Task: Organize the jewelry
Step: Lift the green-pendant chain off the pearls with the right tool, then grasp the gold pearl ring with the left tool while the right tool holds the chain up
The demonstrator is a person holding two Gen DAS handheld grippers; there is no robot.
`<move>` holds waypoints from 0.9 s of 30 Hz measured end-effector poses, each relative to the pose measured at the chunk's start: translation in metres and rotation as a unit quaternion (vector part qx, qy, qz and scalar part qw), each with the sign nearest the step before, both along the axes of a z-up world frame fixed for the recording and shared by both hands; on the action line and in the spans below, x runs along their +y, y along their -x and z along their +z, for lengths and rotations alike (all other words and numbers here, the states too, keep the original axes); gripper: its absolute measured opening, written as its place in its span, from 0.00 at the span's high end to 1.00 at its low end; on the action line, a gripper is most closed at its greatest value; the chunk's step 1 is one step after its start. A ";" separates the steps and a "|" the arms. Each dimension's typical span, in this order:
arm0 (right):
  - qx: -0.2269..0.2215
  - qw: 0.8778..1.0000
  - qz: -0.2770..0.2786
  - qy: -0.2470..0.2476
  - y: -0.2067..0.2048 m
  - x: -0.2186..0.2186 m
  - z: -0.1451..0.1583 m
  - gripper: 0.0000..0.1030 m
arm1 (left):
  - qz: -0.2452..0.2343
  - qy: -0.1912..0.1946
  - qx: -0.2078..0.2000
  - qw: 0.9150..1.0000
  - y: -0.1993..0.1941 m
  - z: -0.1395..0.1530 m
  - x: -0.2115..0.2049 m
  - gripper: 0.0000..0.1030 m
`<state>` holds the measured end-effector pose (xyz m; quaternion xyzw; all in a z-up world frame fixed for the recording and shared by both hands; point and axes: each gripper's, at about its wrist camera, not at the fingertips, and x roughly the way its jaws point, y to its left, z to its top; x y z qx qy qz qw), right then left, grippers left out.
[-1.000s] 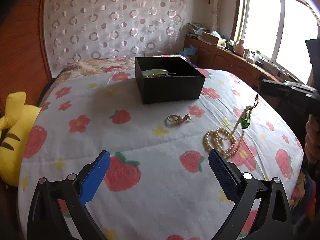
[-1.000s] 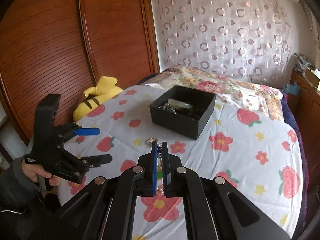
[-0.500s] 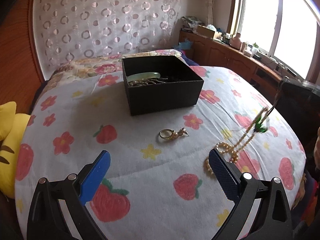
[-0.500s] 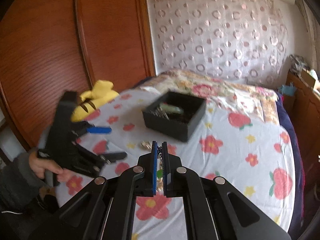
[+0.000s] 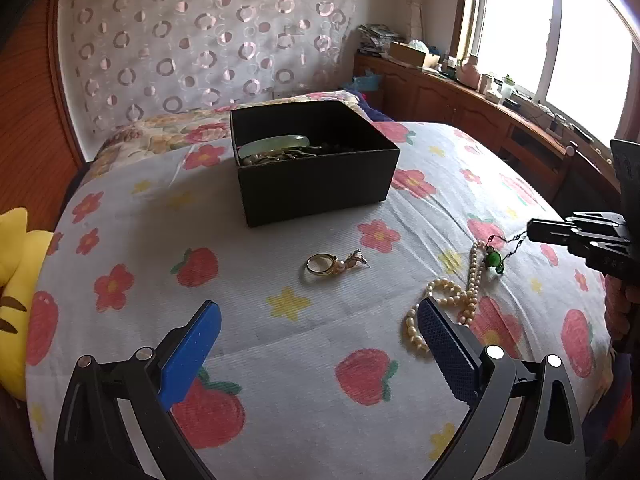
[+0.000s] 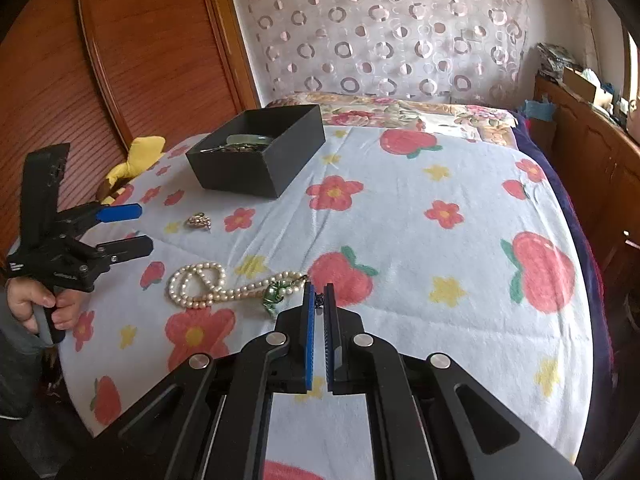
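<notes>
A black open box point(image 5: 316, 168) on the bed holds a pale green bangle point(image 5: 276, 145) and other jewelry; it also shows in the right wrist view point(image 6: 256, 152). A gold ring with an earring point(image 5: 334, 263) lies in front of the box. A pearl necklace point(image 5: 452, 300) lies on the blanket, tangled with a green pendant point(image 5: 495, 259) on a thin dark chain. My right gripper point(image 6: 319, 292) is shut on that chain, with the pendant point(image 6: 274, 294) and pearls point(image 6: 200, 284) just left of it. My left gripper point(image 5: 318, 328) is open and empty, low over the blanket near the pearls.
The bed has a white blanket point(image 6: 420, 248) with strawberries and flowers. A yellow plush toy point(image 5: 12, 280) lies at the left edge. A wooden wardrobe point(image 6: 120, 60) stands left of the bed, and a wooden counter point(image 5: 480, 108) with clutter runs under the window.
My right gripper has come down with the chain, so the pendant and pearls that hung up now lie on the blanket. My left gripper has moved closer to the box.
</notes>
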<state>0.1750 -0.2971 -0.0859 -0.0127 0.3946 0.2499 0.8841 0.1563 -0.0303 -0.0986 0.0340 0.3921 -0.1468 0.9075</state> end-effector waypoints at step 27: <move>-0.067 0.997 0.026 -0.035 0.035 0.001 0.055 0.95 | -0.020 -0.006 0.041 0.999 -0.049 -0.015 -0.012 0.54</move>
